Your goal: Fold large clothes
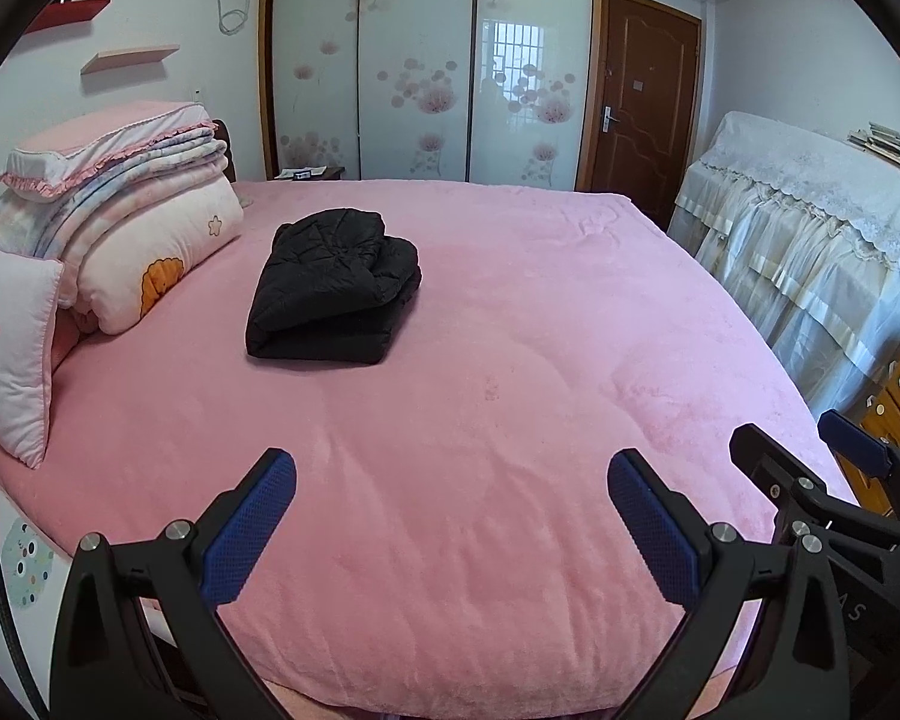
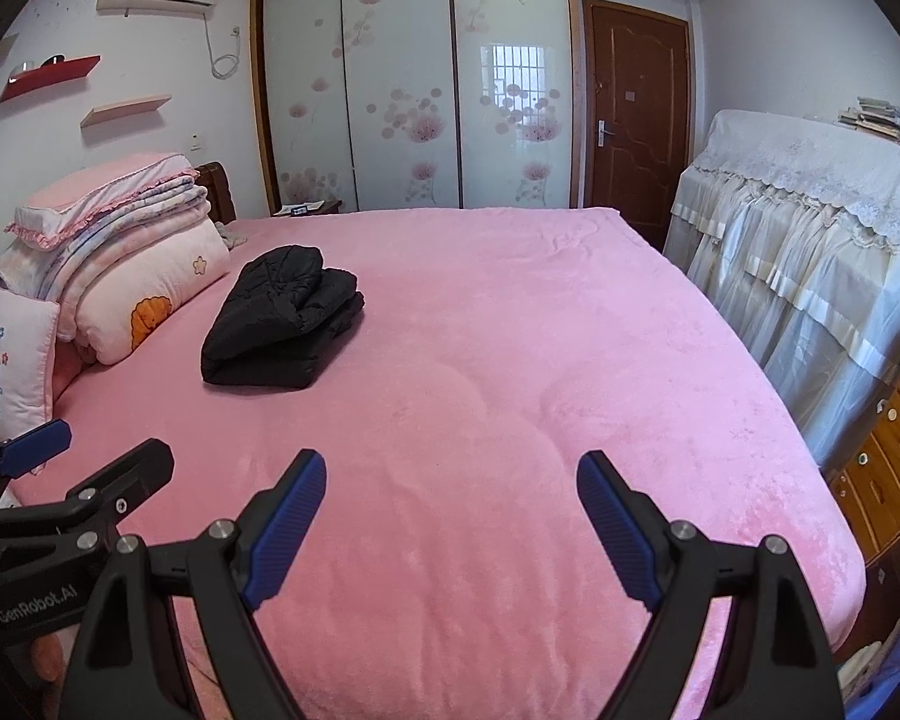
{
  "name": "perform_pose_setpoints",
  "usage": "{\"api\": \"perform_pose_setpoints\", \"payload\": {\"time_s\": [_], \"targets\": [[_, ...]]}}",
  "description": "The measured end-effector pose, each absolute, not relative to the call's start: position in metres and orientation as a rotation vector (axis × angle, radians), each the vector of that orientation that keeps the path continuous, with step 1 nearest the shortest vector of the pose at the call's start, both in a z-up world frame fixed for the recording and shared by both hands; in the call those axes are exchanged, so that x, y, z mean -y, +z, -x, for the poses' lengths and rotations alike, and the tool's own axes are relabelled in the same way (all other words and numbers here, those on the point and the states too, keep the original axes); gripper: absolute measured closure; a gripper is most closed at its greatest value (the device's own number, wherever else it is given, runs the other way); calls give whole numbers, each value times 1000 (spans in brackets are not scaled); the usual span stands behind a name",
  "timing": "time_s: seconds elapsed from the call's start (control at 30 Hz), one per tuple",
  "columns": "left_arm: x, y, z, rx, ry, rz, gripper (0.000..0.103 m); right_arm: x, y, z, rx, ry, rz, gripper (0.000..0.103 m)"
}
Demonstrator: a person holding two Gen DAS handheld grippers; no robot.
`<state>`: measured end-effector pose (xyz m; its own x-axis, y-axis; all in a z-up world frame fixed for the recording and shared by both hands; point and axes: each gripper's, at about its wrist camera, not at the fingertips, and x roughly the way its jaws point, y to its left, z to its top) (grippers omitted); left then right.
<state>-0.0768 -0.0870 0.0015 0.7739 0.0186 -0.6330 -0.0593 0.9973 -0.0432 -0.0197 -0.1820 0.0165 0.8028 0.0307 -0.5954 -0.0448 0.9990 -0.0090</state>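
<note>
Black jacket (image 1: 336, 288) lies folded in a compact bundle on pink bed (image 1: 510, 360), near bedding stack (image 1: 138, 228). It sits ahead-left of both claws, well apart; long axis runs roughly away from me. Left claw (image 1: 450, 510) nearer, I judge. Right claw (image 2: 450, 510) likewise released, both empty.

black jacket (image 1: 336, 288), pink bedspread (image 1: 510, 360), floral white wardrobe (image 1: 414, 60)

Bright, even daylight; glare on wardrobe doors (image 1: 414, 60); fisheye-warped, dark edges.
</note>
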Motion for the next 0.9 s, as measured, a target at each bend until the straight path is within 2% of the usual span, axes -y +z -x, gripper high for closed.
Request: {"api": "perform_pose_setpoints", "payload": {"time_s": [0.9], "targets": [[72, -3, 77, -700, 76, 87, 0, 173, 18, 22, -631, 30, 55, 17]]}}
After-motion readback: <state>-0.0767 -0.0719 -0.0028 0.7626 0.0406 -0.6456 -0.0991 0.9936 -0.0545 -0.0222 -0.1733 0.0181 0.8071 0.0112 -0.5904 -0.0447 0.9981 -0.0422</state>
